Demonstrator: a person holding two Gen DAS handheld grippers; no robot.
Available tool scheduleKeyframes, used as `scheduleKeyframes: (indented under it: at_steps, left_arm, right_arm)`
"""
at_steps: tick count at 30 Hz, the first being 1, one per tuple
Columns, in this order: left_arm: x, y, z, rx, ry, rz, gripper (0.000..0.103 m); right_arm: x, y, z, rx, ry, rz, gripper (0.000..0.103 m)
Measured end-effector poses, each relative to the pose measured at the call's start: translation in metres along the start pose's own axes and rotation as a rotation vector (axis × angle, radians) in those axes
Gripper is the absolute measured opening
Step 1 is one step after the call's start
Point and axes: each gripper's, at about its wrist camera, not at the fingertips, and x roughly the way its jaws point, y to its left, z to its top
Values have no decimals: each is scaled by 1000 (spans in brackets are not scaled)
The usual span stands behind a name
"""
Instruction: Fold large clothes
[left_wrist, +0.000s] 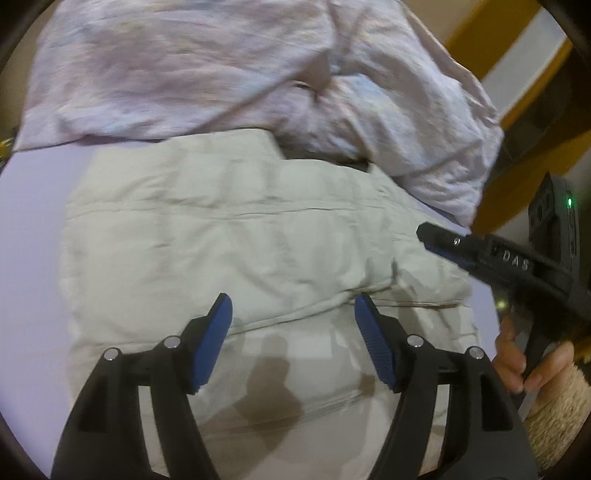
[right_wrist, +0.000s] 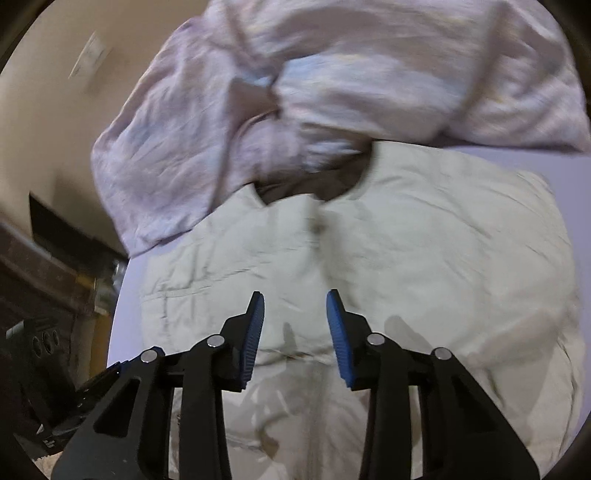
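Dim, soft light; motion-blurred; fisheye-warped edges

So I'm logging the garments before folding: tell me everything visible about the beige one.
The beige garment is a padded, quilted-looking piece lying mostly flat on the lavender sheet, creased and partly folded. A notched, collar-like opening shows at its far edge, where the pinkish bedding overlaps it. The open left claw and right claw hang above it, casting shadows.

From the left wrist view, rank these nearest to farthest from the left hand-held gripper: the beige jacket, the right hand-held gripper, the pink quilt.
1. Beige jacket: directly under and ahead of the open left hand-held gripper.
2. Right hand-held gripper: off to the right, over the jacket's right edge.
3. Pink quilt: farthest, bunched across the top beyond the jacket.
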Motion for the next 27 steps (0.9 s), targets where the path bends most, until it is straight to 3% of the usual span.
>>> scheduleKeyframes:
  at_steps: [5,9,14,17,19,20,23,27]
  left_arm:
    - [-18,40,-11,-63,-9,94,71]
    - [-30,67,-19,-116,-9,156,75]
    - [-38,96,-30,-171,11,206,78]
    - [-43,114,-39,-211,31,210,79]
    - [-47,127,-47,-241,44,206,79]
    - [-50,135,-53,-263,54,203,79]
    - [-57,154,-70,-320,67,183,79]
    - [-67,168,-92,-369,81,141,79]
  right_arm:
    - [43,16,6,-36,85,-29,33]
    - [89,1,-6,2,219,-131,30]
    - [97,-2,-2,-12,254,-116,31]
    - [78,-16,-2,74,275,-15,45]
    - [57,-30,-8,130,253,47,69]
    - [43,-40,-13,151,235,59,73]
    - [6,-72,-27,185,195,68,76]
    - [-64,-150,-50,300,122,32,76]
